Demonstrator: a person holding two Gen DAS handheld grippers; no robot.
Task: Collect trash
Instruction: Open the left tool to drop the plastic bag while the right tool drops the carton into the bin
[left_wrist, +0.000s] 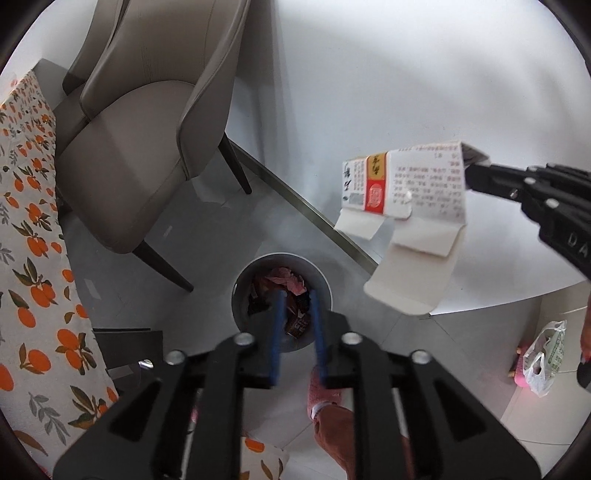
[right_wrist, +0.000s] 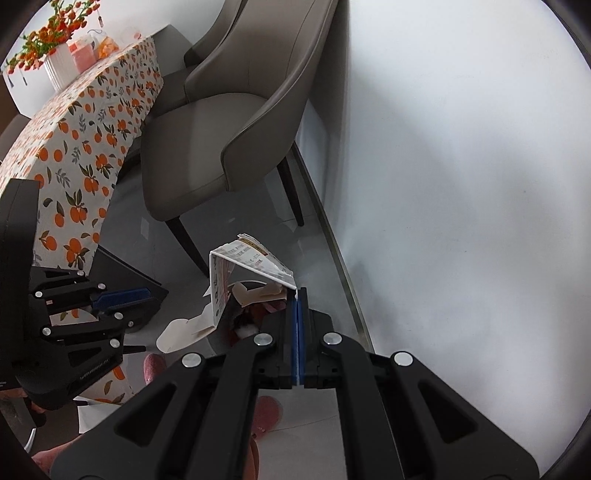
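Note:
A flattened white cardboard box (left_wrist: 406, 206) with red and yellow print hangs in the air, pinched at its edge by my right gripper (left_wrist: 467, 177). In the right wrist view the box (right_wrist: 243, 273) sticks out from the shut blue pads of the right gripper (right_wrist: 298, 291). A grey round trash bin (left_wrist: 282, 299) stands on the floor below, holding pink and dark wrappers. My left gripper (left_wrist: 297, 295) is open and empty, right above the bin; it also shows in the right wrist view (right_wrist: 122, 297). The box is up and to the right of the bin.
A grey upholstered chair (left_wrist: 147, 147) stands left of the bin. A table with an orange-print cloth (left_wrist: 33, 258) is at the far left. A white wall (left_wrist: 406, 92) runs behind. A plastic bag (left_wrist: 546, 358) lies on the floor at right. Pink slippers (left_wrist: 325, 395) are below.

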